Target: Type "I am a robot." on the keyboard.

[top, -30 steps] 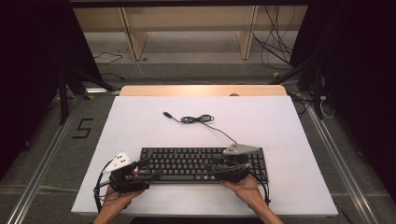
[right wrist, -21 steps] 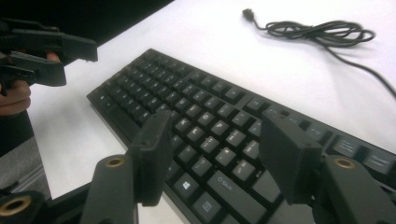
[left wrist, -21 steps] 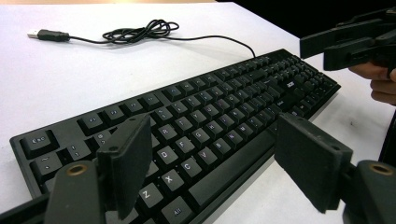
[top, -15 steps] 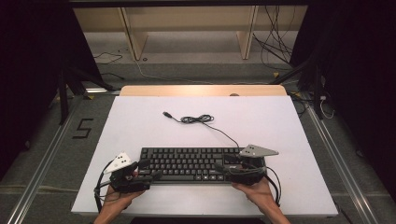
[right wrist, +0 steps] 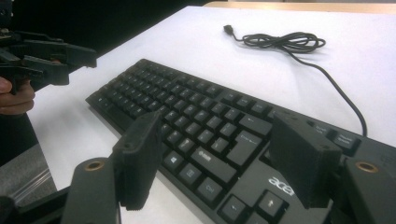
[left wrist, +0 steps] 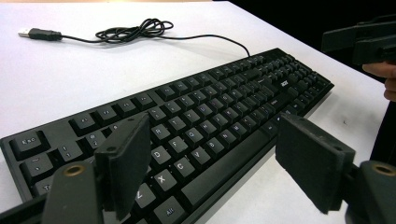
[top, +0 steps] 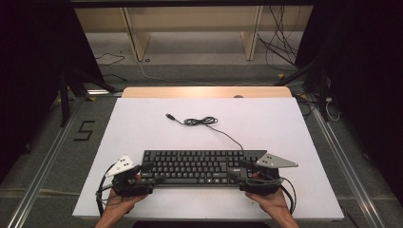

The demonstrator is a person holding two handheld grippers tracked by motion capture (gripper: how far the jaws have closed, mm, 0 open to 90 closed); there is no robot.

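One black plastic full-size keyboard (top: 202, 167) is lying flat near the front edge of the white matte tabletop (top: 285, 123), long side running left to right. Its keycaps are low, square and slightly dished, with pale legends; a silver logo is sitting on the smooth bare panel at its right end. One thin black rubbery cable (top: 209, 124) is leaving the keyboard's back edge, bunching into a loose coil on the table and ending in one small USB plug (top: 169, 116), well apart from the keyboard.

Two grippers are in play, one at each end of the keyboard. The left gripper (top: 148, 172) is sitting at the left end with its jaws spread wide; in the left gripper view one flat, rectangular, matte black pad is hovering over the lower-left keys and the other is standing off the front edge over bare table. Nothing is gripped.

The right gripper (top: 240, 169) is at the right end; its jaws have just been opening and are now standing wide, the keyboard's right corner lying below and between them, pads pressing on nothing. Each gripper is carrying one grey three-cornered plate.
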